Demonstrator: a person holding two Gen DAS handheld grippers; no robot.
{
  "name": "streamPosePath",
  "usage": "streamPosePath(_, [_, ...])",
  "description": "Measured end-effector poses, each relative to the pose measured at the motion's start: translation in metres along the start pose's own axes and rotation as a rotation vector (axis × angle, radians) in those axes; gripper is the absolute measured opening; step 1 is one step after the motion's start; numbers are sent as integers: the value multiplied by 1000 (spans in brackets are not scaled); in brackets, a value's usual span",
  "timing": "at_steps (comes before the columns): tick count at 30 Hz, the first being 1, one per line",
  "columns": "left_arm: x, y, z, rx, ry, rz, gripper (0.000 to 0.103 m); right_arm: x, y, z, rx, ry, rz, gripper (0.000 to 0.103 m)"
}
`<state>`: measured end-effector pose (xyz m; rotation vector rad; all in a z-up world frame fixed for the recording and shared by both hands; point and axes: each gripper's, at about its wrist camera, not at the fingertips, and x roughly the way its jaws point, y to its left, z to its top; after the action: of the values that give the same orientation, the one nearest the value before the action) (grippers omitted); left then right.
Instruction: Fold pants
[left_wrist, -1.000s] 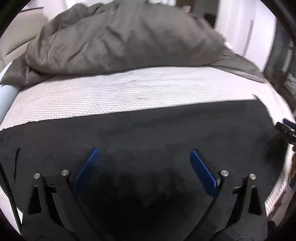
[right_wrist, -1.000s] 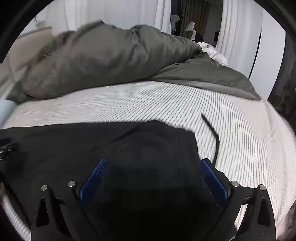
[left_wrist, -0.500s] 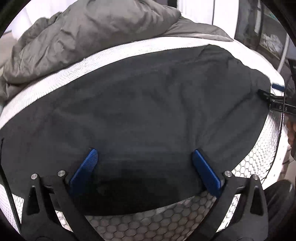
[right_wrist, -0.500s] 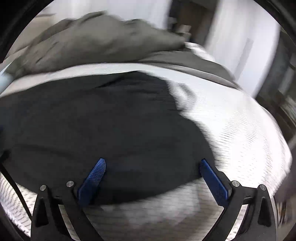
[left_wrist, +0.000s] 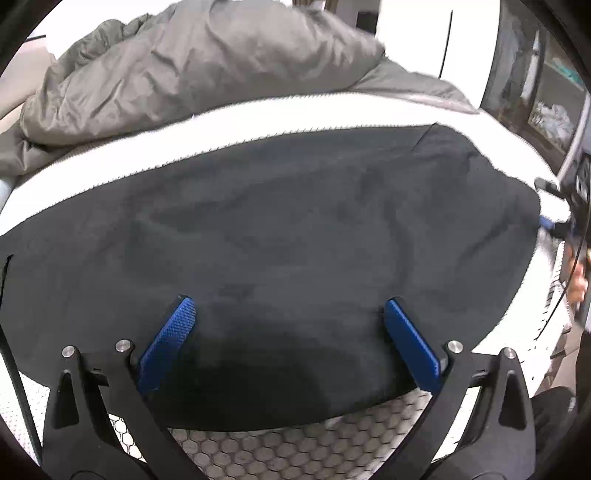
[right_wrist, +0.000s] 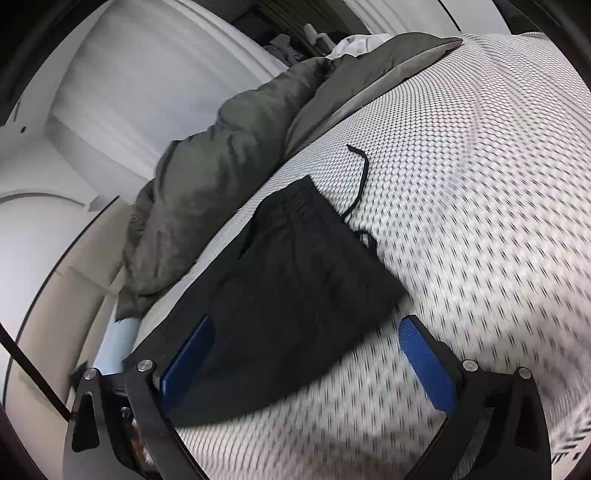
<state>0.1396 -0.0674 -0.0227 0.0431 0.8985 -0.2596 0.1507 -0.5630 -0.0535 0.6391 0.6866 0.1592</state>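
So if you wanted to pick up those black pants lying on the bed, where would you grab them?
Probably at the near hem edge of the black pants, coming in low from the bed's near side. They lie flat on the white mattress cover, so only an edge gives the open left gripper something to pinch. The drawstring is too thin.

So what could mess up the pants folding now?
1. The drawstring trails loose onto the mattress beyond the pants; it may stick out of the finished fold.
2. Both the left gripper and the right gripper are open and hold nothing, so the cloth could slide or bunch on the next grab.
3. The gray blanket lies close behind and could snag.
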Motion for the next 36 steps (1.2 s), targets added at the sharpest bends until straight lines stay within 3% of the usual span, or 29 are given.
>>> streamPosePath(1, [3,1,-1,-3,14,-2,102,6,-2,11,-8,1,-4,93])
streamPosePath(3, [6,1,-3,1,16,-4,102,26,6,20,-16,16,-12,60])
streamPosePath(4, [5,1,-3,6,9,-7,102,30,6,23,-15,22,-6,50])
streamPosePath(5, [6,1,-4,6,7,-8,102,35,10,25,-12,27,-1,29])
streamPosePath(8, [8,3,-8,-16,2,-11,102,38,27,39,-29,6,5,22])
streamPosePath(11, [3,6,-8,-37,-1,-20,102,24,61,46,-97,-13,0,21])
streamPosePath(15, [-20,40,-6,-144,-49,-82,102,13,144,45,-252,-41,36,20])
streamPosePath(19, [-37,105,-18,-307,-124,-7,101,32,236,15,-481,-23,53,20])
streamPosePath(24, [-52,177,-46,-494,-141,28,101,98,331,-32,-629,100,123,20])
streamPosePath(28, [-77,219,-64,-584,-185,57,101,154,375,-93,-728,251,174,22])
streamPosePath(32, [-80,238,-74,-603,-170,60,101,199,386,-152,-854,434,176,49])
streamPosePath(35, [-81,234,-72,-588,-172,14,101,194,386,-164,-917,440,203,56])
streamPosePath(36, [-81,229,-68,-575,-172,-7,101,188,383,-163,-918,434,234,66])
